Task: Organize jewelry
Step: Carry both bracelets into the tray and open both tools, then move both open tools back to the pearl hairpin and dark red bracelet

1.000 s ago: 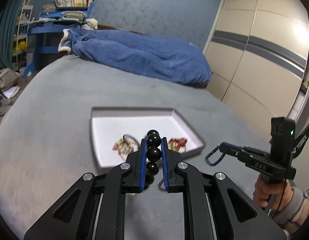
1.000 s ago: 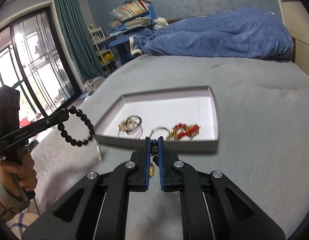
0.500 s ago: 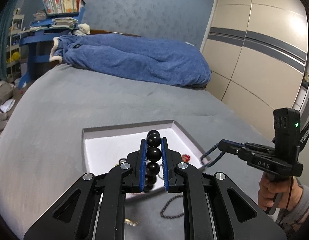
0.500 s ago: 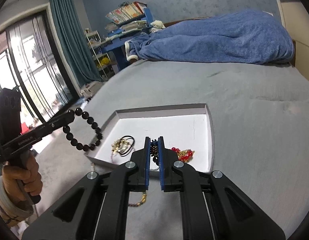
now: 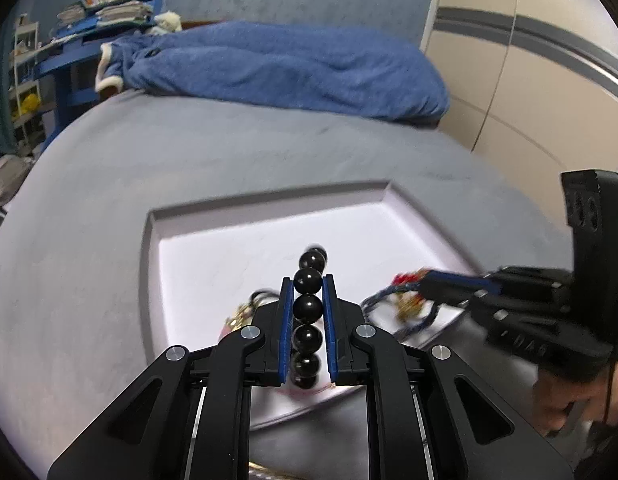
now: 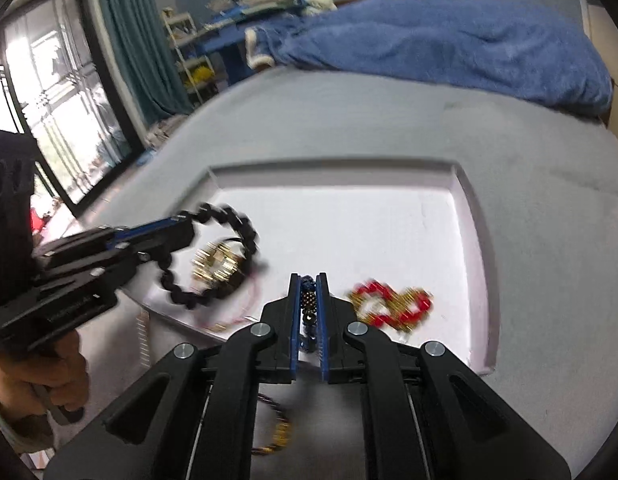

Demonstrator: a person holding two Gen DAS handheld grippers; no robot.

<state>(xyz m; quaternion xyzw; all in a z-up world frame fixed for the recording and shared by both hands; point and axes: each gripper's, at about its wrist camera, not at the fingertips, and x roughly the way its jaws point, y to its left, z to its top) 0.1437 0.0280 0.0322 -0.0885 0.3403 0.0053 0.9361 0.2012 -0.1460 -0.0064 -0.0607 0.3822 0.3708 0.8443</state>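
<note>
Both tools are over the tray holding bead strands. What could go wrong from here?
The black bead bracelet in the left tool hangs over the gold piece in the white tray; dropped there, they may tangle. The thin bead strand in the right tool trails outside the tray's near rim, so part may land on the bed.

Grey bed (image 5: 229, 152) carries white tray (image 5: 269, 208), seemingly blue blanket (image 5: 293, 68).

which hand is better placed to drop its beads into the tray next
Left, probably. The left gripper holds the black bead bracelet over the white tray; the right gripper sits at the near rim, its small bead strand trailing outside.
</note>
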